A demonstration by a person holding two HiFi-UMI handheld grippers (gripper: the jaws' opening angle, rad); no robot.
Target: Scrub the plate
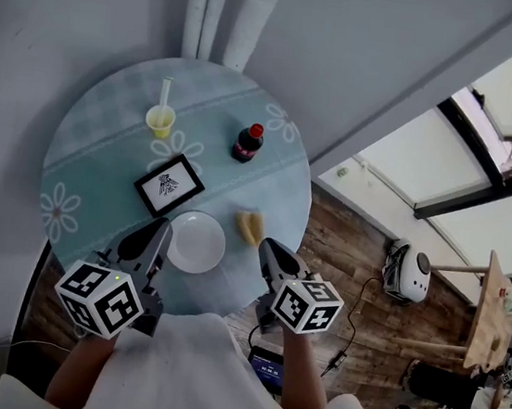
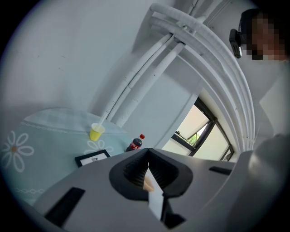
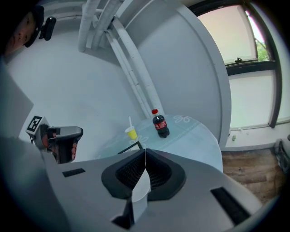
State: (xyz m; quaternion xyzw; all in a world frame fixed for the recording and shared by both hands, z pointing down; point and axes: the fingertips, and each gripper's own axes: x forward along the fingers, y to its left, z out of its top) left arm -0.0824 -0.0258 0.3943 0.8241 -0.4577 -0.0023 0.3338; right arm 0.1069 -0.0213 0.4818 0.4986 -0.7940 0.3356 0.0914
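A white plate (image 1: 197,242) lies near the front edge of the round table (image 1: 95,145), which has a pale blue flowered cloth. A yellow-tan sponge-like piece (image 1: 250,227) lies just right of the plate. My left gripper (image 1: 156,233) rests at the plate's left rim, and its jaws meet at the tips in the left gripper view (image 2: 148,156), with nothing held. My right gripper (image 1: 271,249) sits right of the plate, below the yellow piece. Its jaws are shut and empty (image 3: 145,154). Only slivers of white show through the jaws in both gripper views.
A black-framed picture (image 1: 169,185) lies behind the plate. Further back stand a yellow cup with a straw (image 1: 160,121) and a dark cola bottle (image 1: 248,144). White pipes (image 1: 228,8) run up the wall. To the right, wooden floor holds a white device (image 1: 406,270) and cables.
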